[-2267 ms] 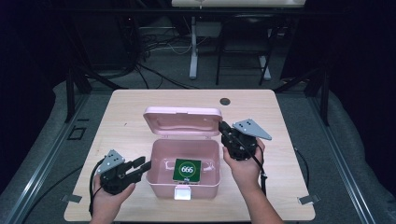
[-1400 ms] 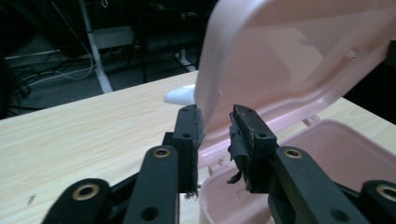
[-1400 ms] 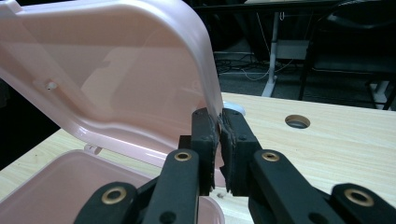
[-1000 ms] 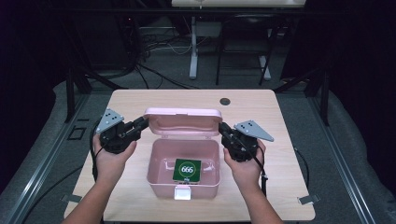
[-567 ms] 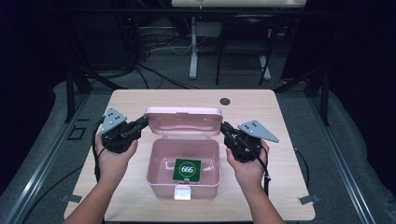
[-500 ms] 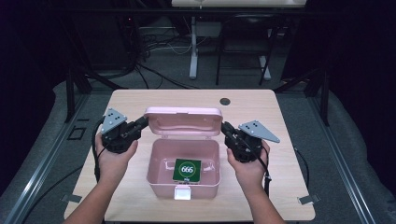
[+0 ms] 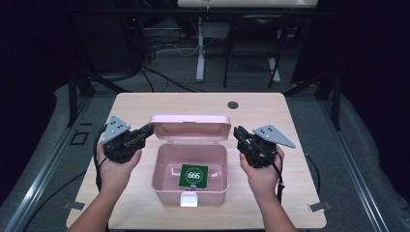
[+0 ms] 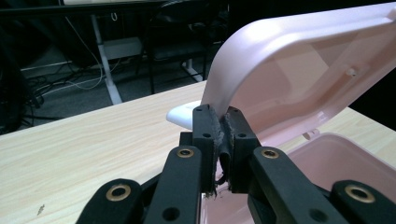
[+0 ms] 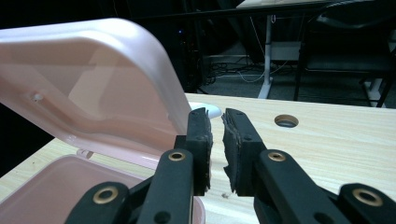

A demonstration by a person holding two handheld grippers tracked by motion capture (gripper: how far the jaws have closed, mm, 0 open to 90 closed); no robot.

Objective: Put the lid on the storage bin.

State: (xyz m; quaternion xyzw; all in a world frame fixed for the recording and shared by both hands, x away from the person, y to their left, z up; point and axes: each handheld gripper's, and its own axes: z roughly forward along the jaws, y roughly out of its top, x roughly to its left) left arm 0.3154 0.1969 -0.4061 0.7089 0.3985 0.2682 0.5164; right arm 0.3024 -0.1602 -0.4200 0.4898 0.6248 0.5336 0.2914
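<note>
A pink plastic box (image 7: 167, 166) stands open on the wooden table, its lid (image 7: 189, 126) raised upright at the back. A green card marked 666 (image 7: 194, 175) lies flat on the box floor. My left gripper (image 7: 147, 129) is at the lid's left corner; in the left gripper view its jaws (image 8: 220, 112) are pressed together, with the lid (image 8: 299, 60) just beyond the tips. My right gripper (image 7: 237, 131) hovers just right of the lid. In the right gripper view its jaws (image 9: 217, 116) stand a narrow gap apart with nothing between them, and the lid (image 9: 93, 79) is to their left.
A white latch (image 7: 189, 199) sits on the box's front wall. A round cable hole (image 7: 233, 105) is in the table behind the box. Bare tabletop (image 7: 300, 193) lies right of the box. Desk legs and cables stand on the dark floor beyond the table.
My left gripper rose from the box's front left to the lid's left corner. My right gripper drifted slightly right, away from the lid's edge. The lid stays upright.
</note>
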